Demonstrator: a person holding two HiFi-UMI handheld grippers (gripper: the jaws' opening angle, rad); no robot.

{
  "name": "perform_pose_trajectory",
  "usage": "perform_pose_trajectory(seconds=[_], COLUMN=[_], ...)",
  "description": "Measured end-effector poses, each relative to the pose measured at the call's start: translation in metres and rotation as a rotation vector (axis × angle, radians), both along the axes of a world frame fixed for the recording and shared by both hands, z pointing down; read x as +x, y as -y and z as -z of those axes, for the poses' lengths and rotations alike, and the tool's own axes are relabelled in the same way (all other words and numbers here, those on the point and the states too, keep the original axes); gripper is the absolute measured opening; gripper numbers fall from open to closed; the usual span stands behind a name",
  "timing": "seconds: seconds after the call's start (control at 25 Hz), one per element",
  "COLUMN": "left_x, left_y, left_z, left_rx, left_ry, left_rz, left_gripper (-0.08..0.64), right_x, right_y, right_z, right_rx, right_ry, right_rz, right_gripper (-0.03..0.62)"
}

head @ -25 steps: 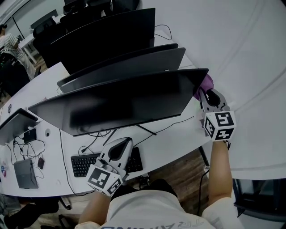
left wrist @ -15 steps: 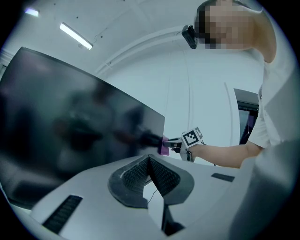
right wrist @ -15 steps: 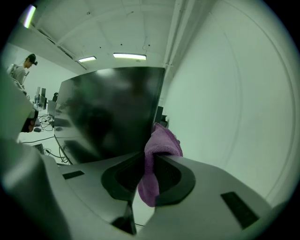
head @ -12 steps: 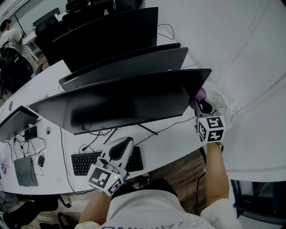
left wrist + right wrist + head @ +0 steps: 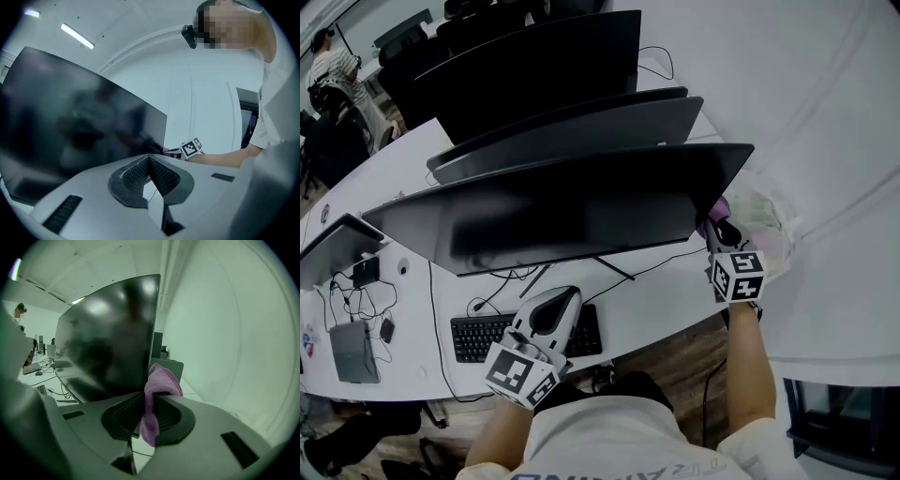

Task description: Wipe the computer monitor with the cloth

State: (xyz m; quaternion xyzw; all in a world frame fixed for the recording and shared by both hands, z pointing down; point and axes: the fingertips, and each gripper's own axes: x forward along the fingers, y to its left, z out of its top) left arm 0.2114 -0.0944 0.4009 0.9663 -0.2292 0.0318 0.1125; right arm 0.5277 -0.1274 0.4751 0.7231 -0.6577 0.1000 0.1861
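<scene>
The monitor (image 5: pixel 562 211) could be rocked if its right edge is pushed hard, since no support is given by the left tongs (image 5: pixel 149 160), which are pressed together and empty. At that edge the purple cloth (image 5: pixel 157 385) is pinched by the right tongs (image 5: pixel 151 404).

Head view steeply down; both gripper views near shared monitor (image 5: pixel 572 211).

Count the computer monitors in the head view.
4: the nearest monitor, a second monitor and third monitor behind it, and a fourth monitor at the left edge, cut off. More may be hidden farther back.
</scene>
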Motion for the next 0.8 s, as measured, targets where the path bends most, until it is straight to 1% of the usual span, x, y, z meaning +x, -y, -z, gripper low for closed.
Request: perform_pose_trajectory(seconds=[0.56, 0.68, 0.8], left_x=[0.005, 0.005, 0.005], left_y=[0.0, 0.001, 0.001], left_z=[-0.004, -0.003, -0.003], left_rx=[-0.003, -0.003, -0.002], left_ry=[0.011, 0.014, 0.018], left_rz=[-0.002, 0.001, 0.004], left_gripper=[0.008, 0.008, 0.008], right_x=[-0.002, -0.002, -0.002], right_y=[-0.007, -0.009, -0.011], right_z=[-0.046, -0.059, -0.073], right_rx=[-0.069, -0.094, -0.115], right_ry=[0.03, 0.049, 0.09], right_rz=[-0.001, -0.001, -0.006], right_gripper=[0.067, 0.067, 0.067])
